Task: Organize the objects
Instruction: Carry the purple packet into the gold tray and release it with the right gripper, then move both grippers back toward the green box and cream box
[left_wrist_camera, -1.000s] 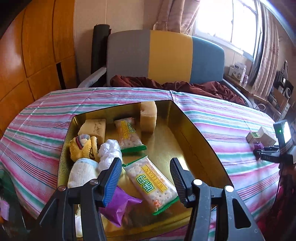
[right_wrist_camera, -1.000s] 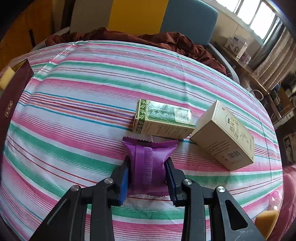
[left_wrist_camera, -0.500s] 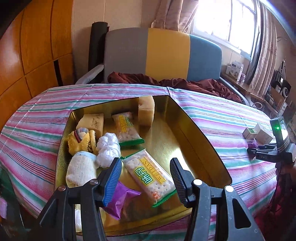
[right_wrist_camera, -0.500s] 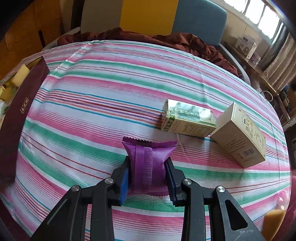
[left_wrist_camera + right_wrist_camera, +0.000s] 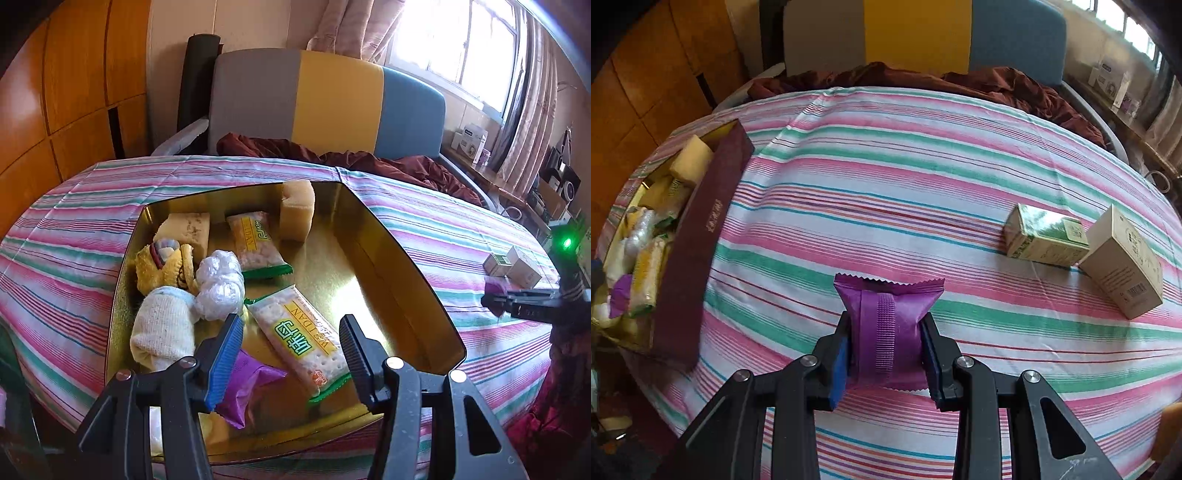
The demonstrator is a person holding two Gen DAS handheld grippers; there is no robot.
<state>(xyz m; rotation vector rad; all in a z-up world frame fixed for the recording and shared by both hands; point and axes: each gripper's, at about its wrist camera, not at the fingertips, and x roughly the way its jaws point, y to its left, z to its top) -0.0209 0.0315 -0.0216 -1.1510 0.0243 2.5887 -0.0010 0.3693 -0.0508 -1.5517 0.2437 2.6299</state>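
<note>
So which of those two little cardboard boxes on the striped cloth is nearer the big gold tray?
The green box: it lies between the tray and the plain beige box, whose barcode faces the camera.

My left wrist camera looked forward and down along my left gripper [image 5: 291, 350], close over the gold-lined box [image 5: 388, 258] at the near edge of the striped bench [image 5: 443, 229], facing the three-coloured headboard [image 5: 332, 99] and the window. My right wrist camera looked down more steeply past my right gripper [image 5: 886, 343], further along the same bench. Both views shared the box [image 5: 701, 229], the two cartons [image 5: 1082, 254] and the headboard.
</note>
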